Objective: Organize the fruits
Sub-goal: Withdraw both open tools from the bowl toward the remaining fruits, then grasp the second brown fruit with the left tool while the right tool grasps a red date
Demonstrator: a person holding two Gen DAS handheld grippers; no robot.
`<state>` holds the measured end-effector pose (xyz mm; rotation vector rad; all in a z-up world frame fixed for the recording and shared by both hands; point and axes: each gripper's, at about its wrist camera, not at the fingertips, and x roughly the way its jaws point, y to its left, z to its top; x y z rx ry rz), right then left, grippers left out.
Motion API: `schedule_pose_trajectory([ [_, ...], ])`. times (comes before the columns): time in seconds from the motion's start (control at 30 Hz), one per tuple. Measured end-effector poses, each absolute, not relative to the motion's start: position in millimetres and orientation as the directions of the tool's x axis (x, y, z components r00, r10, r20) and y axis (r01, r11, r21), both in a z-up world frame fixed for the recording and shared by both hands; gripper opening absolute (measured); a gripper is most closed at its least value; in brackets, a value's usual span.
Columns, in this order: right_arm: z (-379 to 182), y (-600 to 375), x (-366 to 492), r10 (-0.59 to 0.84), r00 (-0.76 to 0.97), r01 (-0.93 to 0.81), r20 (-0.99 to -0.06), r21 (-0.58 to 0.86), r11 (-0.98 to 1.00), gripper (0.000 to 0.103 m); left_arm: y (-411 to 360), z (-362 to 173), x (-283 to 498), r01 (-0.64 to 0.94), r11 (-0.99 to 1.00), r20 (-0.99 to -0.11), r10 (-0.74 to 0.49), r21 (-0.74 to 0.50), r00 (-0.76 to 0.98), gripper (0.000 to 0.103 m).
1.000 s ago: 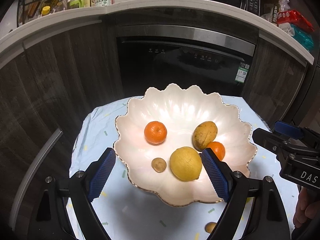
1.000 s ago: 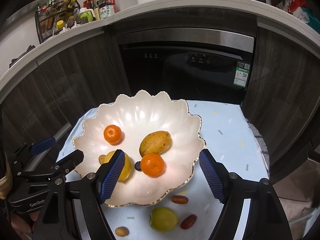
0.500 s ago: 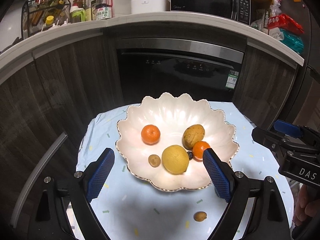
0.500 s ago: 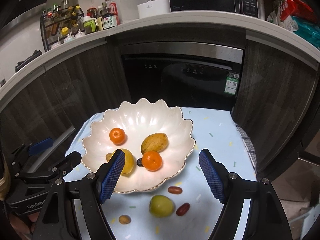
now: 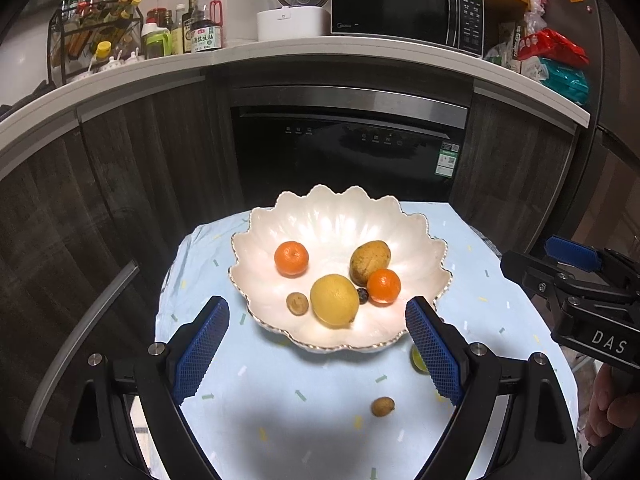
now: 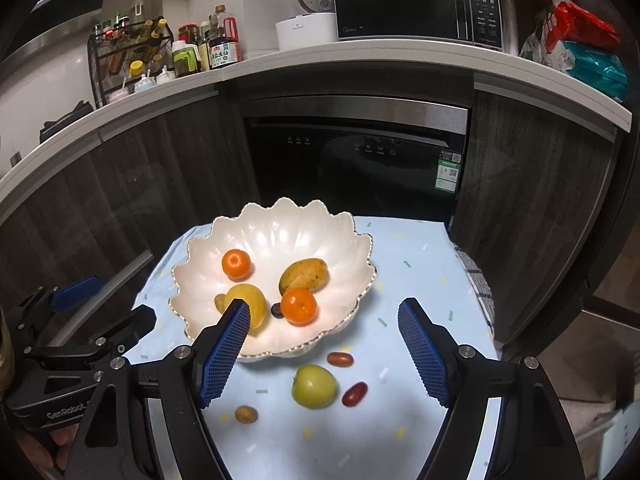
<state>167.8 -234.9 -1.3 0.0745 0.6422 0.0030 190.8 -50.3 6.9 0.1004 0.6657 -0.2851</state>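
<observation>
A white scalloped bowl (image 5: 340, 220) (image 6: 276, 224) stands on the small table with the light blue cloth (image 5: 280, 396) (image 6: 416, 280). Inside lie two tangerines (image 5: 291, 259) (image 5: 384, 286), a mango (image 5: 369, 262), a lemon (image 5: 334, 301), a small brown fruit (image 5: 297, 303) and a dark berry (image 5: 362, 295). In front of the bowl, on the cloth, sit a green apple (image 6: 314, 386), two red oval fruits (image 6: 340, 359) (image 6: 354, 394) and a brown longan (image 6: 246, 414) (image 5: 383, 406). My left gripper (image 5: 316, 346) and right gripper (image 6: 324, 352) both hover open and empty, short of the bowl.
Behind the table is a dark oven (image 5: 348, 148) set into dark cabinets under a white counter (image 5: 280, 56) with bottles, a rice cooker and a microwave. A checked cloth (image 6: 478, 284) hangs at the table's right edge. A hand (image 5: 608, 404) holds the right tool.
Both grippers have pulled back and risen, so the bowl looks smaller and farther. More of the front cloth and the loose fruits on it have come into view.
</observation>
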Motion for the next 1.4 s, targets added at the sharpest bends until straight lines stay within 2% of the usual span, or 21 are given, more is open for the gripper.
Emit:
schedule_pose_trajectory([
  [0.53,-21,-248,139,0.006,0.805,0.016,-0.593,0.031,0.999,0.077,-68,-17,162,0.313,0.95,-0.648,-0.24,-0.003,0.723,0.09],
  [0.93,-57,-263,136,0.007,0.776,0.009,-0.631,0.022,1.0,0.077,-82,-46,150,0.311,0.95,-0.651,-0.224,0.019,0.725,0.09],
  [1.4,-92,-267,146,0.035,0.757,-0.08,-0.652,-0.039,0.996,0.077,-98,-83,152,0.314,0.949,-0.685,-0.217,0.017,0.695,0.084],
])
